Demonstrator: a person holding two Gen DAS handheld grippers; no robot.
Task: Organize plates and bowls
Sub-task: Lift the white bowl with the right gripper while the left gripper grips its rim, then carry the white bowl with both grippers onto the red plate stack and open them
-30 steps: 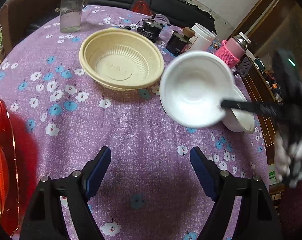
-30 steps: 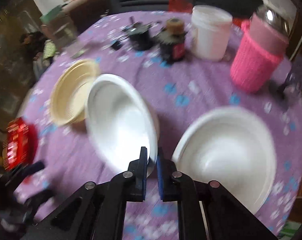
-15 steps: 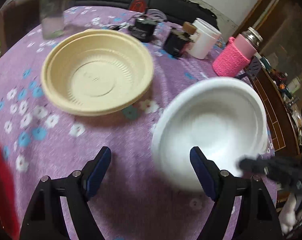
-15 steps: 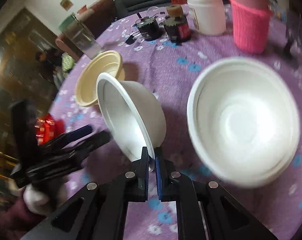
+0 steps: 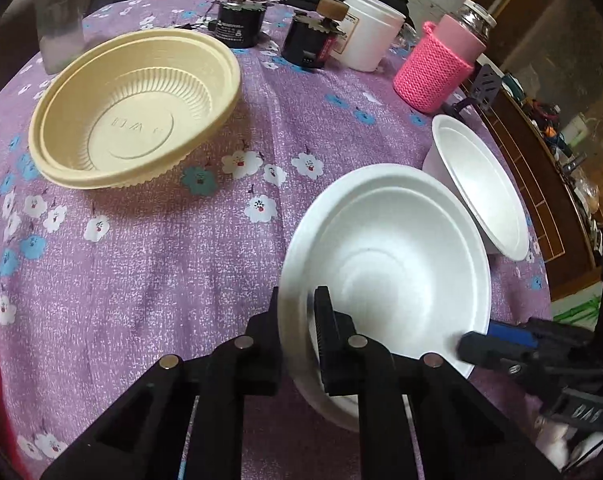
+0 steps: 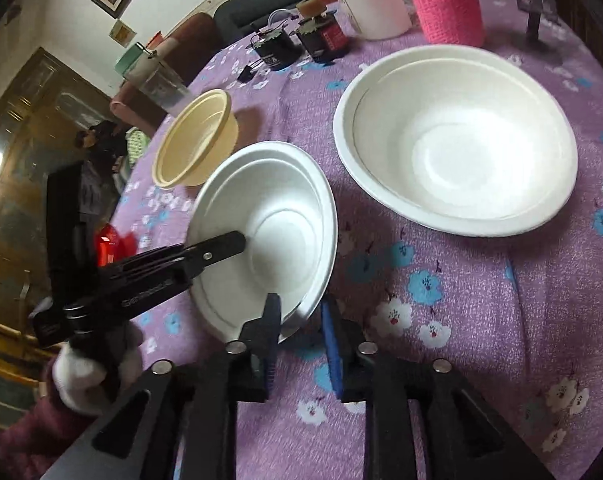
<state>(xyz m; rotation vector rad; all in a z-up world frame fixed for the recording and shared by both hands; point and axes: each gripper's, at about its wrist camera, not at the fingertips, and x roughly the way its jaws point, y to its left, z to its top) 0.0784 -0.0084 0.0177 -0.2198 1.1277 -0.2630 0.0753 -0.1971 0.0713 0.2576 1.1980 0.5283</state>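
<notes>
My left gripper is shut on the near rim of a white foam bowl and holds it above the purple flowered tablecloth; the bowl also shows in the right wrist view, with the left gripper clamped on its left rim. My right gripper is open, its fingers on either side of the bowl's near rim without gripping it. A second, larger white bowl rests on the table to the right, also seen in the left wrist view. A cream ribbed plastic bowl sits at the far left.
At the back of the table stand a pink knit-sleeved jar, a white tub, two small dark motor-like objects, and a clear tumbler. A red object lies at the left edge. The table edge drops off at the right.
The white bowl passed from my right gripper to my left: the left gripper closed on its rim and the right gripper opened and let go.
</notes>
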